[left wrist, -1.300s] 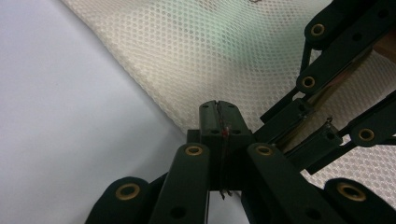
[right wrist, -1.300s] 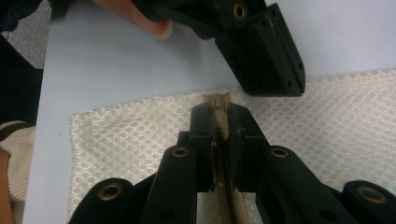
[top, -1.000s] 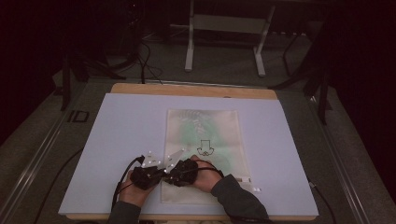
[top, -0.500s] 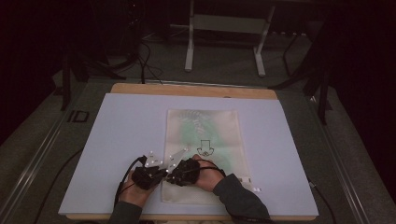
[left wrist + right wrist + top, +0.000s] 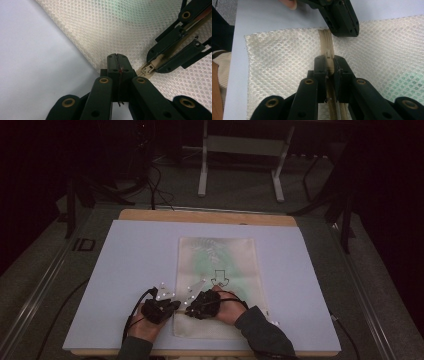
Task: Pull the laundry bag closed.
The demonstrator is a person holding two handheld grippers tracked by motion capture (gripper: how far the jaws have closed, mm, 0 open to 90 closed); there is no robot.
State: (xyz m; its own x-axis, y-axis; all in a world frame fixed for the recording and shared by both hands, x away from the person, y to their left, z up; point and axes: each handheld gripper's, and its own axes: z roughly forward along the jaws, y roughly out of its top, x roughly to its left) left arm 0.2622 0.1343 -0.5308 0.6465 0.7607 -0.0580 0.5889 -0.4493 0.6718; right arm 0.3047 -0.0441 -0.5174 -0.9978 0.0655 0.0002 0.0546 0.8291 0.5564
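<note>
So the thing here is a mesh bag lying flat on the desk, near the front edge and a bit right of the middle. It has a beige zipper running along its near end, with something green showing through the mesh farther back.

The right tongs are pinching the zipper pull. The left tongs are pressed together on the bag's edge right at the zipper's end, just beside the right tongs, so it looks like one side anchors while the other slides.

What could go wrong, I reckon: the pull is small and smooth, so it could slip out of the right tongs if the tug goes off the zipper's line. If the left grip on the thin mesh lets go, the whole bag just drags along the desk instead of the zipper moving. Mesh could also snag in the slider.

Around the bag the desk is bare. The tongs crowd each other, though.
</note>
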